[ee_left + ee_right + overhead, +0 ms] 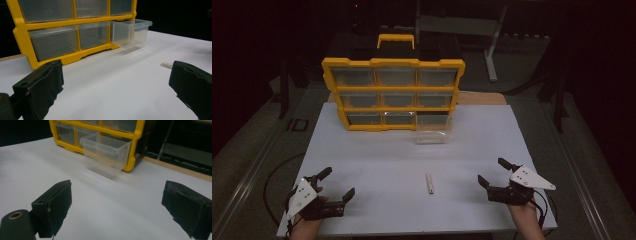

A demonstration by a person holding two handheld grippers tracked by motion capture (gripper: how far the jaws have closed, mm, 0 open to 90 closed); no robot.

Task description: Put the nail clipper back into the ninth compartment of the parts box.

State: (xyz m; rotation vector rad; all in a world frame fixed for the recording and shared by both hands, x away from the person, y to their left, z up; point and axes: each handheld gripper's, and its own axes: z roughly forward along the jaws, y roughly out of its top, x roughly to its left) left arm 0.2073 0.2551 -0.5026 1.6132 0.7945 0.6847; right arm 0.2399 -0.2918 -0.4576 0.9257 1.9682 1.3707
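A: High view: fixed above the near edge, facing forward and down. It takes in the whole white table [377, 170], the left gripper [337, 184] and right gripper [493, 171] at the bottom, and the yellow organizer [393, 93] far ahead of both.

B: Left gripper view: low, close to the tabletop, organizer [62, 32] ahead-left of its jaws. Right gripper view: equally low. Both share the clear drawer [131, 32] [106, 153], pulled out.
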